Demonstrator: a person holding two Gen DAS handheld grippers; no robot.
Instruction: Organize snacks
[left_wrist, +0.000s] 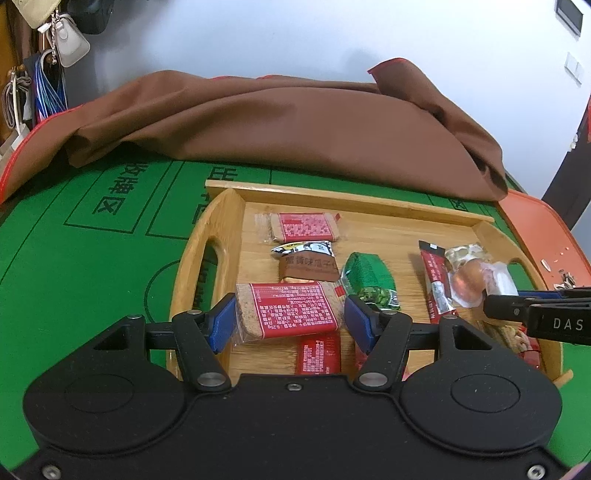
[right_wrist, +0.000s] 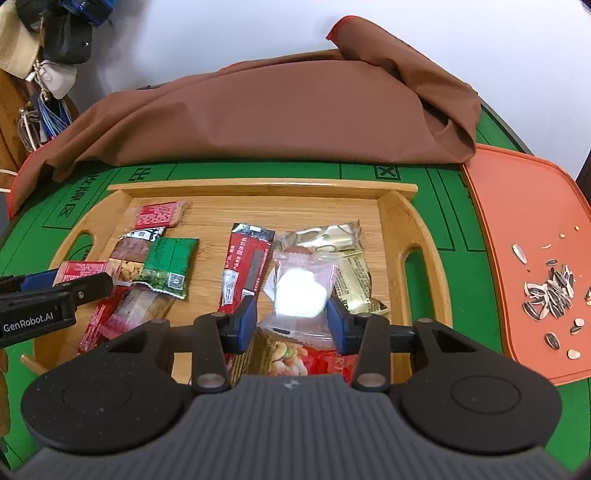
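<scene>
**Two grippers holding snacks over a tray**

Spanning a red biscuit pack (left_wrist: 291, 312), the left gripper (left_wrist: 290, 319) has a blue pad against each end of the pack and carries it above the left part of the wooden tray (left_wrist: 225, 206). Farther right on the tray lie a second red pack (left_wrist: 304, 225), a brown packet (left_wrist: 308, 264), a green packet (left_wrist: 369, 278) and a red stick pack (left_wrist: 436, 280). At the right, the right gripper (right_wrist: 291, 319) clamps a clear pouch (right_wrist: 301, 291) holding a white sweet, set before a gold packet (right_wrist: 343, 254). The tray rests on a green mat (right_wrist: 258, 171); an orange board (right_wrist: 532, 221) with sunflower seeds (right_wrist: 550, 291) lies beside it at far right.
</scene>
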